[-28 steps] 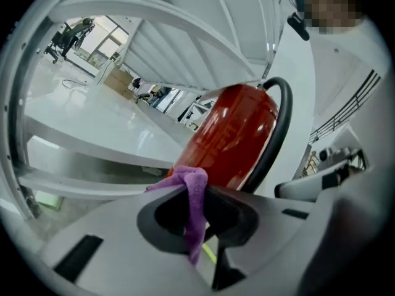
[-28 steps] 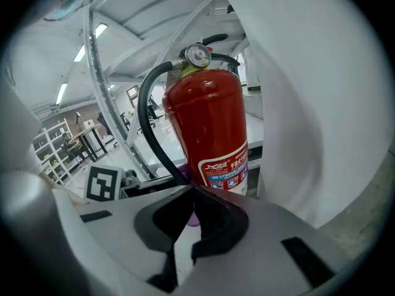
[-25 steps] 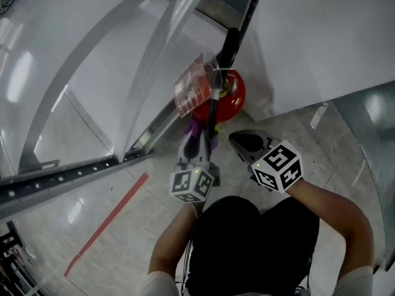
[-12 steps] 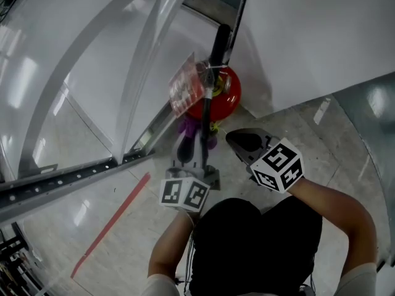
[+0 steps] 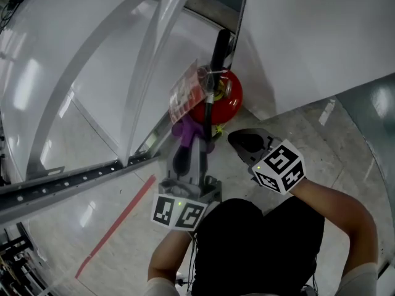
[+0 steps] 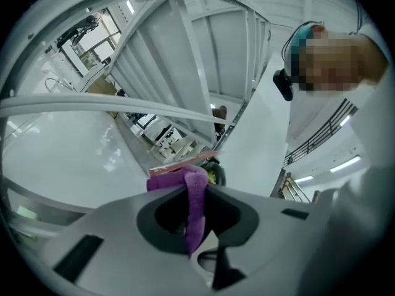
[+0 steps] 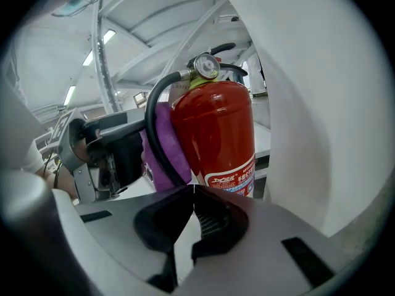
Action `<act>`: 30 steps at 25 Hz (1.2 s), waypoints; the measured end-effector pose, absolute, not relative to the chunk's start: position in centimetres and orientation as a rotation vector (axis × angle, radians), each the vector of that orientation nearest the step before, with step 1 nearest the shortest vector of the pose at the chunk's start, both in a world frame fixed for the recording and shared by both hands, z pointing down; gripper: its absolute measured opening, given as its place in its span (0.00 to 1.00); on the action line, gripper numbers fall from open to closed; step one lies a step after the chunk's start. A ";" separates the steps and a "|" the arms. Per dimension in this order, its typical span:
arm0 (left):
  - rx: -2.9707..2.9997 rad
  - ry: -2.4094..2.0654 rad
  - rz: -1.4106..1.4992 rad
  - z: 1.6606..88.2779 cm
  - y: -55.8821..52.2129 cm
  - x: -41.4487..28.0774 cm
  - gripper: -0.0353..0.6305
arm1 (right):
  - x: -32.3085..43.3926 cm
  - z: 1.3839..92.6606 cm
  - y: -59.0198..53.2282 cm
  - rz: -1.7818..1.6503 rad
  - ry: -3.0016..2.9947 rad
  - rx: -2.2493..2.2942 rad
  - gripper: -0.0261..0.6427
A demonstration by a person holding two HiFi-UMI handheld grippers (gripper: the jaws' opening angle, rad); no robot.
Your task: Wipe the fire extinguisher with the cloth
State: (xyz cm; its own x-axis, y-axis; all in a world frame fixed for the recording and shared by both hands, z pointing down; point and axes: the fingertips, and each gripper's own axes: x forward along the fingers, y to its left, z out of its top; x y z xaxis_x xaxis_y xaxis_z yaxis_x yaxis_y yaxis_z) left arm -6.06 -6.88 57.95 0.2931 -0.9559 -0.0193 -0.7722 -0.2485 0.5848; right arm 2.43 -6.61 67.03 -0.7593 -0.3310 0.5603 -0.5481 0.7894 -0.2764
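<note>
The right gripper (image 7: 193, 188) has its fingers shut tip to tip with nothing between them. The left gripper (image 6: 196, 187) is just to its left, fingers clamped on a purple cloth (image 6: 195, 205) that runs up between them and bunches out past the tips. A red stripe (image 5: 117, 224) crosses the floor (image 5: 296, 134) off to the left of the left fingers.

Just beyond both pairs of fingertips, the red extinguisher (image 7: 216, 142) stands upright on the floor. The right fingers point at its lower body, close to it but apart. The cloth at the left fingertips lies against its left side, behind the black hose (image 7: 153, 134) that loops down from the valve. A gauge (image 7: 205, 65) sits on top of the extinguisher, above the right fingers. In the head view a clear tag with red print (image 5: 185, 92) hangs at the top of the extinguisher, just past the left fingertips. A white wall (image 5: 308, 36) rises behind the extinguisher.
</note>
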 end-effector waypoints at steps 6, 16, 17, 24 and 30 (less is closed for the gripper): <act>2.201 -1.649 -0.461 55.2 -5.1 -6.1 0.13 | 2.9 66.4 -7.0 0.619 -2.499 0.715 0.06; 2.120 -1.887 0.005 53.2 -1.2 -5.5 0.13 | 4.3 60.2 -3.1 0.579 -2.476 0.867 0.06; 2.117 -1.874 0.035 52.4 -0.6 -5.2 0.13 | 4.4 59.1 -2.2 0.567 -2.469 0.863 0.06; 2.060 -1.840 0.146 46.5 1.8 -4.0 0.13 | 5.2 52.2 2.9 0.747 -2.401 0.885 0.06; 2.026 -1.815 0.163 41.6 3.2 -3.2 0.13 | 5.1 46.0 4.7 0.782 -2.371 0.906 0.06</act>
State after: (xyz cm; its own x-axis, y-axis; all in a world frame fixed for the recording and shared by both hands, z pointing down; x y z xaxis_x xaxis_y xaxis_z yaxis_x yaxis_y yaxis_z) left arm -3.23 3.15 41.58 0.1437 -0.9240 0.3543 -0.9723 -0.0651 0.2245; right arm 5.15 4.69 46.02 -0.6652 -0.4365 0.6058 -0.7113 0.6174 -0.3361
